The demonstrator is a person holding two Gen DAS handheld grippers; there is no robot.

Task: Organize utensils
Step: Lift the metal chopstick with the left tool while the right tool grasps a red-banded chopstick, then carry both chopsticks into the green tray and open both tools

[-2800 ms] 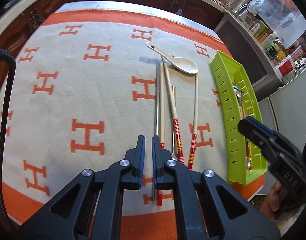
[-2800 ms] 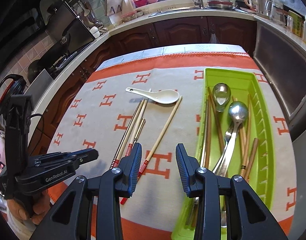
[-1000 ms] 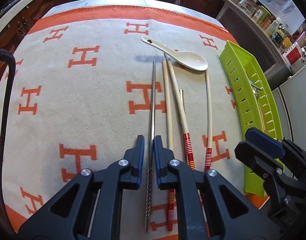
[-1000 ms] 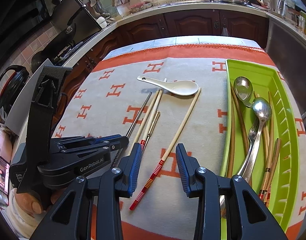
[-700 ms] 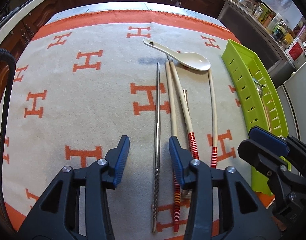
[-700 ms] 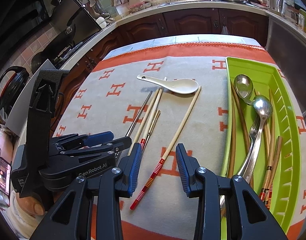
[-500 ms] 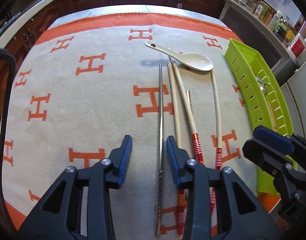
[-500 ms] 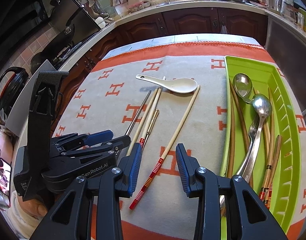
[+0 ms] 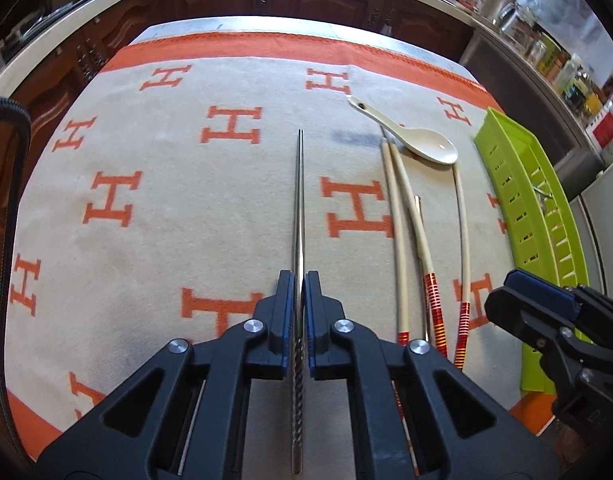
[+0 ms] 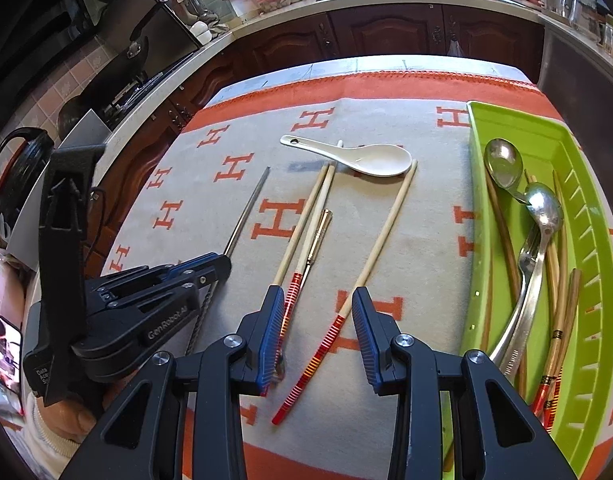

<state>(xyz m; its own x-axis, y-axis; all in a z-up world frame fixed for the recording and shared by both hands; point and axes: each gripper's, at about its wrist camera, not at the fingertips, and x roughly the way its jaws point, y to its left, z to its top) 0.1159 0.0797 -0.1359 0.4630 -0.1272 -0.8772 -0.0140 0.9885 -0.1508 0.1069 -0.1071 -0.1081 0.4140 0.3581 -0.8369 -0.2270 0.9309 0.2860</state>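
Utensils: left gripper (image 9: 300, 280) is clenched on the thin steel chopstick with a twisted grip end (image 9: 299, 208), pinching it near that twisted end so the long bare shaft sticks out forward. Looks like a grab for transfer to the lime-green slotted plastic tray (image 10: 586, 248).

Right gripper (image 10: 318, 332) is parted, nothing between the pads. It hangs over the red-banded end of a pale bamboo chopstick (image 10: 380, 240), likely lined up as the next pick.

Relative to the tray: steel chopstick is farthest away, out on the beige cloth with orange H marks (image 9: 166, 200). Between it and the tray lie two more bamboo chopsticks side by side (image 10: 306, 220), a short brass-coloured utensil handle (image 10: 318, 232) touching them, then the single bamboo one nearest the tray. White ceramic soup spoon (image 10: 370, 160) sits across their far tips.

Tray already holds steel spoons (image 10: 542, 208), a fork and several wooden chopsticks, lengthwise. Judgement: about half sorted; loose pieces are parallel to the tray, so each needs only a sideways carry.
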